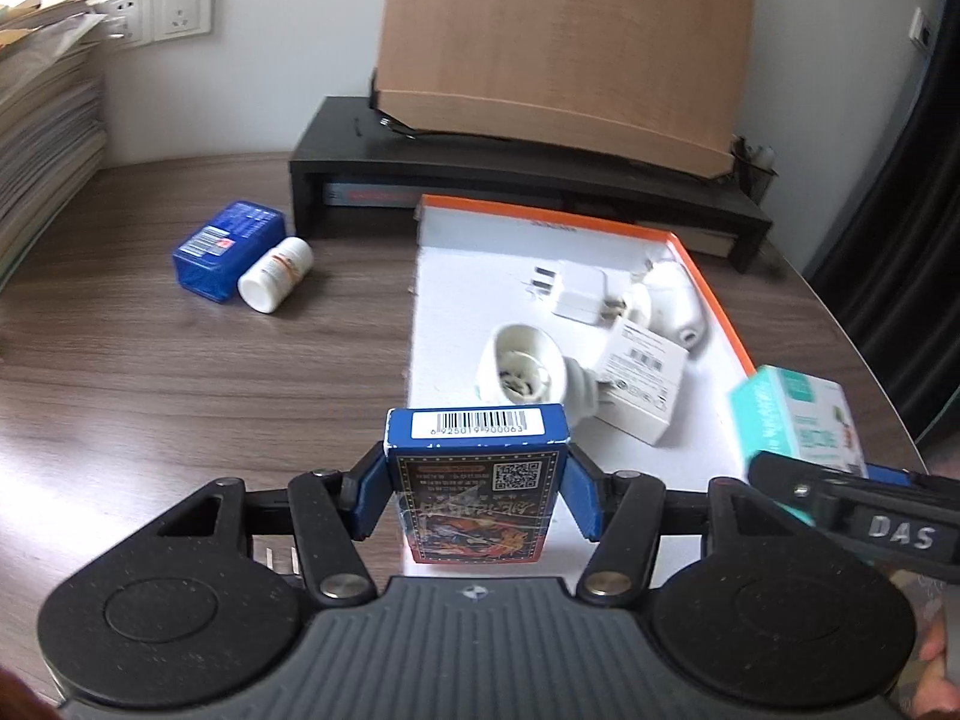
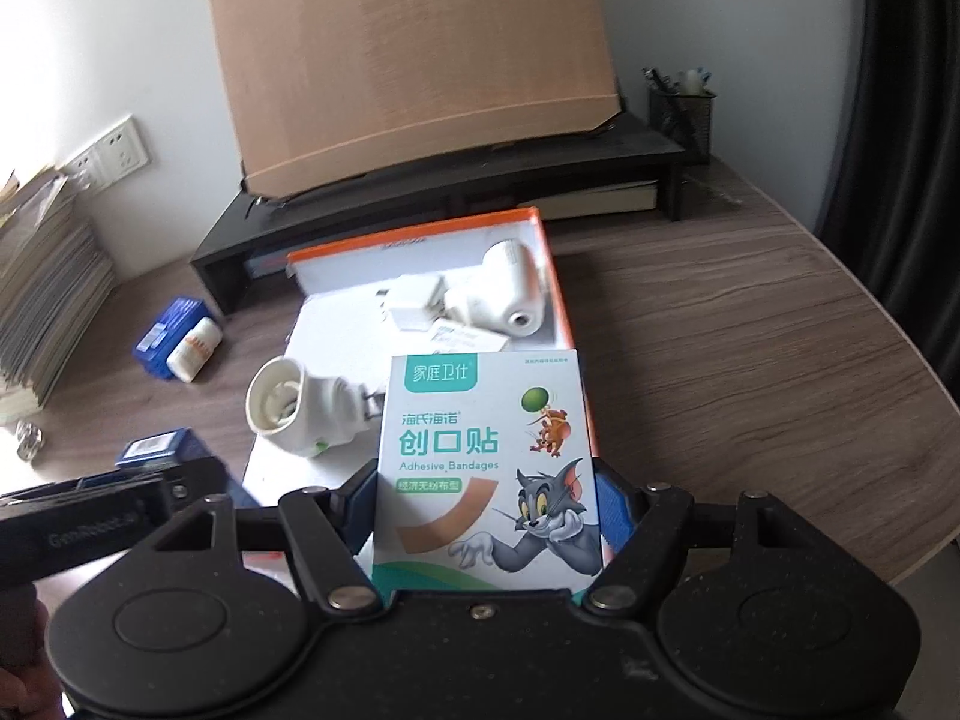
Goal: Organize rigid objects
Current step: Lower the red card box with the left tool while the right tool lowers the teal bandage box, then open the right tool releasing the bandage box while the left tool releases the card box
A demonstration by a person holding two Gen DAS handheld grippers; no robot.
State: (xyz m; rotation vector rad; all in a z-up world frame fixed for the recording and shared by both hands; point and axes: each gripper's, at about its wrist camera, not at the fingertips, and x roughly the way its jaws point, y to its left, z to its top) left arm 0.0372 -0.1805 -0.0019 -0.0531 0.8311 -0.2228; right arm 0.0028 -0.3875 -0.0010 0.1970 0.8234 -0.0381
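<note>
**Two grippers, each holding a small box over a wood-grain desk**

A rounded desk (image 1: 180, 372) with a dark wood-grain top stands against a white wall bearing white power sockets (image 1: 162, 9). A tall stack of papers (image 1: 42, 114) sits at the left edge. At the back, a black monitor stand (image 1: 360, 150) carries a large curved sheet of brown cardboard (image 1: 564, 36); a black mesh pen holder (image 2: 684, 114) stands at its right end.

A shallow white box lid with an orange rim (image 1: 444, 312) lies open on the desk. Inside it lie a white plug adapter (image 1: 576, 294), two white plastic lamp sockets (image 1: 522, 372) and a small white carton printed with barcodes (image 1: 642, 384). Left of the lid, on the bare desk, a glossy blue box (image 1: 222, 246) lies touching a white pill bottle (image 1: 276, 273) on its side.

The left gripper (image 1: 477, 492) is clamped narrowly on an upright blue card box (image 1: 474, 468) showing a barcode and a QR code. The right gripper (image 2: 486, 516) grips, at a wider setting, a white and teal carton (image 2: 480, 462) reading "Adhesive Bandages", with a cartoon cat and mouse. Its body is lettered "DAS". Both boxes hang above the near end of the lid.
</note>
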